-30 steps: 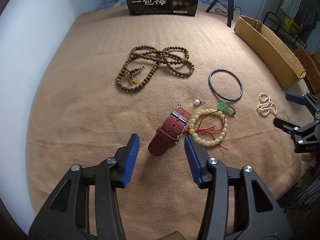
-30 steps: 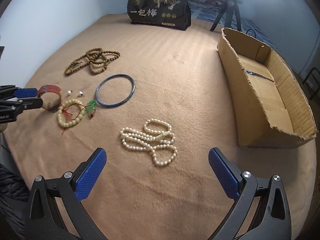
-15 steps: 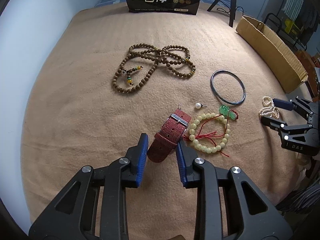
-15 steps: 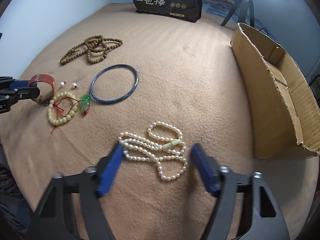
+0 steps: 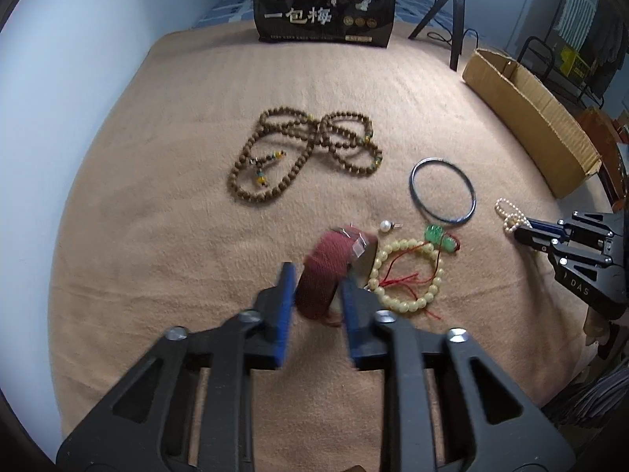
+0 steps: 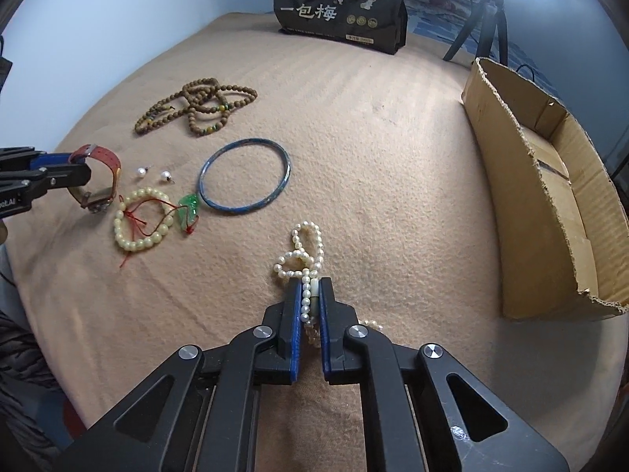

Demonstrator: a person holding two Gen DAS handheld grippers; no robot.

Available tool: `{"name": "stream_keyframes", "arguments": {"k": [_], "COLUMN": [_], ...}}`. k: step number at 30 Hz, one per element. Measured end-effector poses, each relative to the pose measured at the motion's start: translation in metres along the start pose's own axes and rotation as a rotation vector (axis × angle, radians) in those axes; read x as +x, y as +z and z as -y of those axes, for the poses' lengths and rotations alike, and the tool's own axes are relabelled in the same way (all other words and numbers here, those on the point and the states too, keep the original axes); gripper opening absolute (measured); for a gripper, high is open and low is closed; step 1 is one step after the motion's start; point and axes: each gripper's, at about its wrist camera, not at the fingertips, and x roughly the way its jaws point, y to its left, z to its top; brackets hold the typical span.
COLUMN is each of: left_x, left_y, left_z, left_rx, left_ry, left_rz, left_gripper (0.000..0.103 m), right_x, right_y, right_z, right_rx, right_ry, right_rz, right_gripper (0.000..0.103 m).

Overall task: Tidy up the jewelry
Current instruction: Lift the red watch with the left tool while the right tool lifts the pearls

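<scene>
On the tan blanket (image 6: 393, 157), our left gripper (image 5: 316, 275) is closing on the red watch strap (image 5: 328, 271); our right gripper (image 6: 310, 295) is clamped on the pearl necklace (image 6: 302, 259).

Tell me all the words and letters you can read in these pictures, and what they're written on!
"一包梅": big pale letters on the black bag at the back.
"DAS": on the black arm of the right tongs, seen from the left camera.
Small print along the bag's top and bottom edges, and its round gold seals: too small to read.
Letters on the left tongs at the picture's edge: cut off, unreadable.
</scene>
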Motion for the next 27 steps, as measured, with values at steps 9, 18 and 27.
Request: {"name": "stream_keyframes", "arguments": {"k": [9, 18, 27], "left_x": [-0.021, -0.042, -0.060], "left_y": [0.018, 0.036, 0.060], "left_z": [0.007, 0.027, 0.064], "left_rx": [-0.009, 0.005, 0.036], "left_ry": [-0.016, -0.040, -0.087], "left_rz": [0.073, 0.143, 0.208], "left_gripper": [0.016, 0.016, 0.016], "right_x": [-0.025, -0.069, -0.106], "right_y": [0.013, 0.031, 0.042], "right_z": [-0.001, 0.004, 0.024], "right_rx": [0.014, 0.020, 0.059], "right_ry": [0.012, 0.023, -0.004], "right_rz": [0.073, 0.189, 0.288], "right_gripper": [0.006, 0.003, 0.003]}}
